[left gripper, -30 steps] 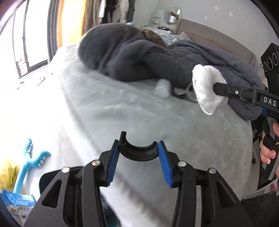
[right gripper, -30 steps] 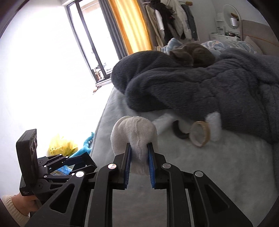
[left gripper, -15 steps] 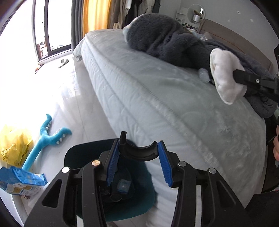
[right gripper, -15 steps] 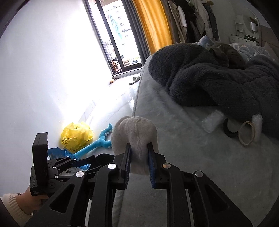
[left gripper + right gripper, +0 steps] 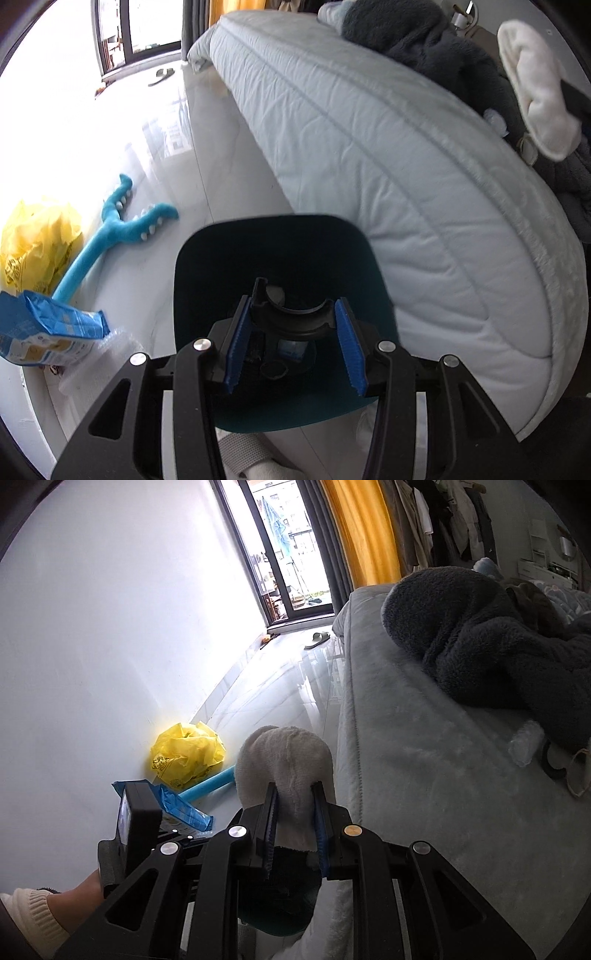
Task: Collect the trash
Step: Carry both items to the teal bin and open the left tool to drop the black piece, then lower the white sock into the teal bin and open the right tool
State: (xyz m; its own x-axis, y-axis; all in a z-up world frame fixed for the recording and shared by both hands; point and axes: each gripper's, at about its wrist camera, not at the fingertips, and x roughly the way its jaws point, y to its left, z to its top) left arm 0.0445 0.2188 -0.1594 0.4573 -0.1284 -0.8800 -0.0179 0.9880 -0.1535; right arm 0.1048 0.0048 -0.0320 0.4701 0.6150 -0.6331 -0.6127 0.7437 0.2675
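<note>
A soft, rounded white cloth wad (image 5: 284,760) is clamped between the right gripper (image 5: 293,830) pads, while the left gripper (image 5: 293,350) is held open over a smooth teal bin (image 5: 273,243).

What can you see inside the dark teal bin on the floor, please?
Inside the teal bin, a small bluish packet and a dark round piece show; the open left gripper hides the rest.

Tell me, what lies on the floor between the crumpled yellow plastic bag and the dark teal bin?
A blue plush toy lies between bag and bin, in the left wrist view.
</note>
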